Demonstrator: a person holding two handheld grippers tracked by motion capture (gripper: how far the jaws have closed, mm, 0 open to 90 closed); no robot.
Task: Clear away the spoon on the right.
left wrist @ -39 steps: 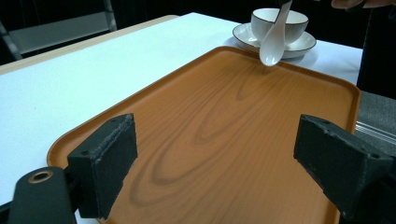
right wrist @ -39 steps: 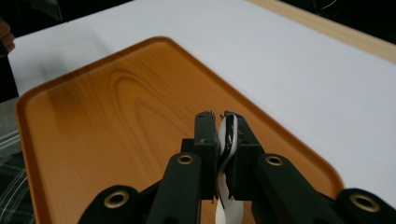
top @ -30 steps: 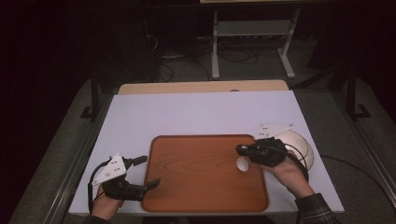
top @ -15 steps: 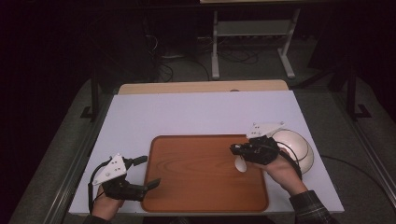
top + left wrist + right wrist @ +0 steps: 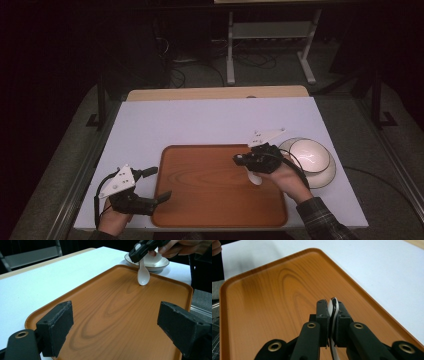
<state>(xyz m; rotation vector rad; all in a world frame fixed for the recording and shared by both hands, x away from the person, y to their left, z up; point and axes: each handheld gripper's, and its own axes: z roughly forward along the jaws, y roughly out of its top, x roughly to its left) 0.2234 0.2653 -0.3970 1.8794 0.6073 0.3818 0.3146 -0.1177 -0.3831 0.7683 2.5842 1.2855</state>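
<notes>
high view: the right tongs (image 5: pixel 239 160) sit over the right part of the wooden tray (image 5: pixel 200 200), held in the person's right hand (image 5: pixel 285 177). a white spoon (image 5: pixel 255 177) hangs from them, its bowl end low over the tray surface. just right of the tray, on the white desk (image 5: pixel 200 122), stands a white bowl (image 5: pixel 312 162) with a dark rim. the left tongs (image 5: pixel 162 184) rest at the tray's left edge, jaws spread wide, one jaw over the desk and the other over the tray's near left corner, nothing between them.

left gripper view: the two black jaws stand far apart with only bare tray (image 5: pixel 107 315) between them. farther off, the right tongs (image 5: pixel 136 255) hold the spoon (image 5: pixel 143 275) by its handle, and it hangs almost upright with its bowl end at the tray surface or just above it; i cannot tell whether it touches. the bowl (image 5: pixel 152 262) is behind it on the desk (image 5: pixel 37 285).

right gripper view: the jaws are nearly closed, clamped on the spoon's (image 5: pixel 333 312) thin white handle, which runs edge-on between the pads. below them lies the tray (image 5: pixel 274 297), with the desk (image 5: pixel 387 277) beyond its rim.
</notes>
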